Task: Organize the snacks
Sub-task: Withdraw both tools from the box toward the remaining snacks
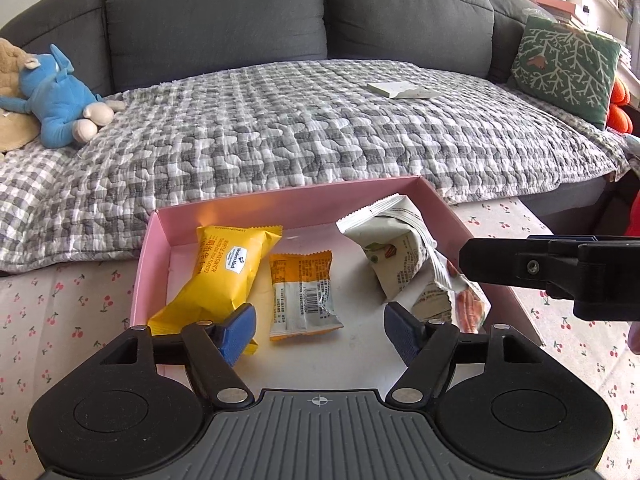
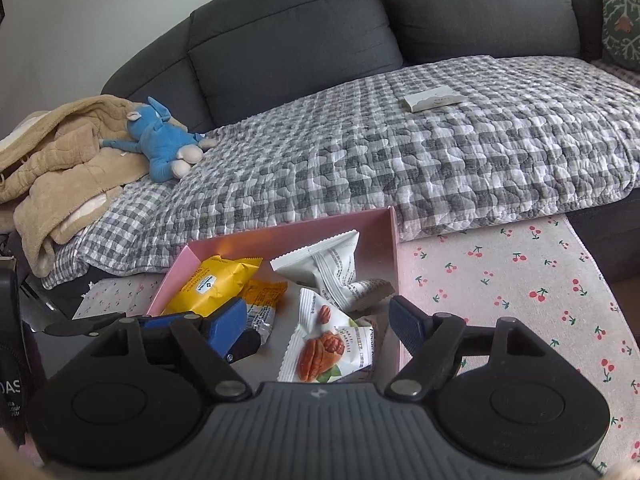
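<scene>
Both claws hang released over the shallow pink cardboard box (image 1: 280,204). The left gripper (image 1: 320,330) has the small orange-and-white foil packet (image 1: 304,296) just ahead between its fingers; the right gripper (image 2: 320,324) has the white pecan pouch (image 2: 332,344) likewise.

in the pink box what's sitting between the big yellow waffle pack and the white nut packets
A small orange-and-white snack packet lies flat between the yellow pack and the white packets, clearest in the left wrist view.

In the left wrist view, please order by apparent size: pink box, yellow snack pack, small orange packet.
1. pink box
2. yellow snack pack
3. small orange packet, clearly smallest, at similar distance.
</scene>
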Demonstrator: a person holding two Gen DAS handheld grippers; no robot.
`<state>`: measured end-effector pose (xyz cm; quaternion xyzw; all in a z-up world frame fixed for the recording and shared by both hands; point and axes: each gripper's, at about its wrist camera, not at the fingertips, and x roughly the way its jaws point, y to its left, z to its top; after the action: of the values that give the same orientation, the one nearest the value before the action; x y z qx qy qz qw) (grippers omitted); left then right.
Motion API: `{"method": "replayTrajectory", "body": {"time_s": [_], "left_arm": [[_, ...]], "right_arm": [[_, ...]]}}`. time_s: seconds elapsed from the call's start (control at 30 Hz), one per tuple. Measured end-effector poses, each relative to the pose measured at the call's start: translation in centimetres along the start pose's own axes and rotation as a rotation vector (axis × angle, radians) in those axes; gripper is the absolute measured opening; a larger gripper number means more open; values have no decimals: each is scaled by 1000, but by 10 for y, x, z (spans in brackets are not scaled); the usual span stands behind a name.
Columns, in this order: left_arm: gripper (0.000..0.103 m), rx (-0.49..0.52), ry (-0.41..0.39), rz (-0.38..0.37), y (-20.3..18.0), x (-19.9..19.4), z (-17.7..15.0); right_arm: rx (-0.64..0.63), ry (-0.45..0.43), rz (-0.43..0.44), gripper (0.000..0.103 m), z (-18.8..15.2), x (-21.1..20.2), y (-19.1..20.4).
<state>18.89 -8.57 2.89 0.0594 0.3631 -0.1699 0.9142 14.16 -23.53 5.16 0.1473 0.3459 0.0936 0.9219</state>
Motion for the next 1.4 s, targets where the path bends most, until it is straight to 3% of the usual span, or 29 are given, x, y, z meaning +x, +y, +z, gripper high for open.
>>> {"method": "replayTrajectory", "body": {"time_s": [0.53,1.0,1.4], "left_arm": [[87,21,-8,-9,6,-70,-40],[93,18,-1,-15,26,-112,-84],[97,-10,-30,-30,35,-128,-112]], "right_arm": [[-89,-2,-70,96,-20,-49,27],[-187,24,-97,101,-56,-63,58],[-251,-14,-85,102,-80,-69,71]]}}
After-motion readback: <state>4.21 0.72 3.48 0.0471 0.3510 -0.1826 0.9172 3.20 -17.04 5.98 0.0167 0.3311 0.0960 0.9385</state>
